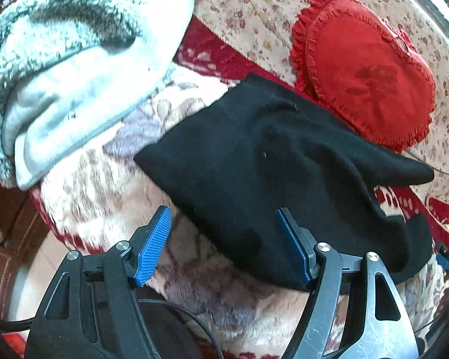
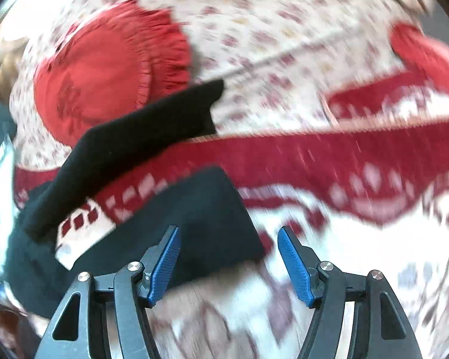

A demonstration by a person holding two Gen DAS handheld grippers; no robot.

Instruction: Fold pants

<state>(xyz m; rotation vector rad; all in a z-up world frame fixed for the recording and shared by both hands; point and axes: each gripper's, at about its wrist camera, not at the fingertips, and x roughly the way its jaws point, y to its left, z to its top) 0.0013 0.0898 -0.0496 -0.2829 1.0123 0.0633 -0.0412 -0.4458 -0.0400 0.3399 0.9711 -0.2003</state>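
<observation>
The black pants (image 1: 269,161) lie crumpled on a plush red and cream blanket (image 1: 110,191). My left gripper (image 1: 224,218) hangs open over their near edge, blue pads wide apart, and grips nothing. In the blurred right wrist view the two legs of the pants (image 2: 200,215) spread apart, one running up toward the red cushion (image 2: 98,80). My right gripper (image 2: 229,239) is open above the end of the nearer leg, its left fingertip over the black cloth and its right one over the blanket (image 2: 344,239).
A grey fleece garment (image 1: 74,59) is piled at the left. A red heart-shaped frilled cushion (image 1: 365,74) rests on a floral cover (image 1: 254,9) behind the pants. A dark wooden edge (image 1: 3,227) shows at lower left.
</observation>
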